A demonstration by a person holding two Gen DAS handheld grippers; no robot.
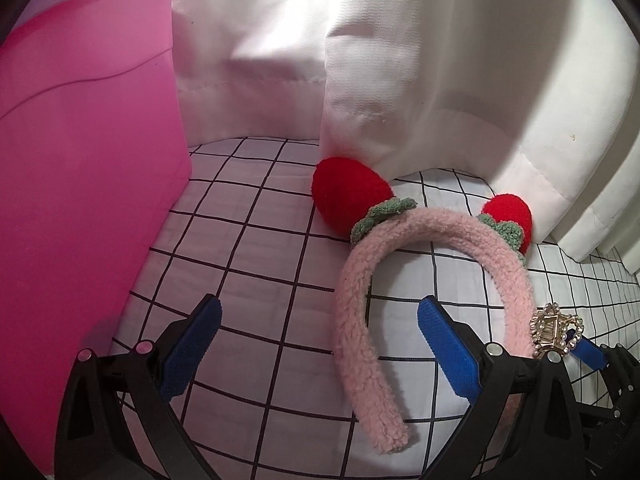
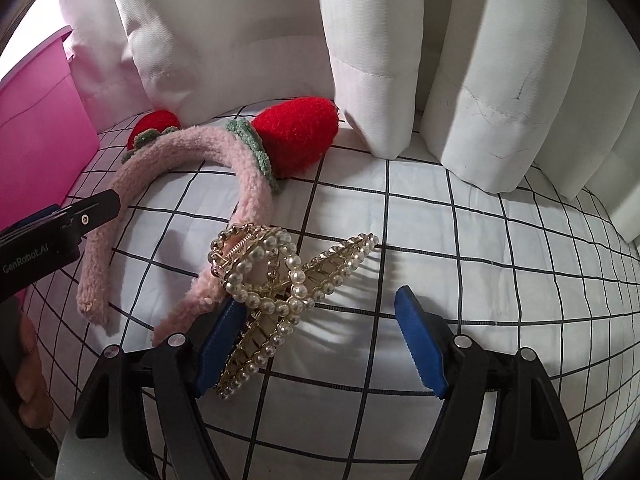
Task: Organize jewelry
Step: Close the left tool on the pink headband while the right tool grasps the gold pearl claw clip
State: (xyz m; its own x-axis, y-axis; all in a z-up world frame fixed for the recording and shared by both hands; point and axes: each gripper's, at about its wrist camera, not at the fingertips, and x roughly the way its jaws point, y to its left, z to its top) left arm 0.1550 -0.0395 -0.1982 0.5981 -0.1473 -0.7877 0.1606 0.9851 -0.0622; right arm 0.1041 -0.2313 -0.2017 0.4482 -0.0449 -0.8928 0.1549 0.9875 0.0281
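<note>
Left wrist view, far left: pink bin (image 1: 80,160) fills that side, standing on the checked cloth (image 1: 260,240). My left gripper (image 1: 320,344) is released, blue pads wide apart; the left arm of the pink fuzzy headband (image 1: 356,320) lies on the cloth between them, untouched. Its two red strawberry ears (image 1: 348,196) rest at upper centre against the white curtain (image 1: 440,60). Lower right edge: the pearl hair claw (image 1: 556,332), partly hidden behind my finger.

Right wrist view, left edge: pink bin again, then my left gripper's black finger over the headband's near arm. Centre: the gold pearl hair claw lies on the cloth, overlapping the headband's end. My right gripper (image 2: 324,344) stands open, grasping nothing; its left pad (image 2: 220,344) sits just beside or against the claw's lower wing, I cannot tell which. Right pad is over bare cloth.
</note>
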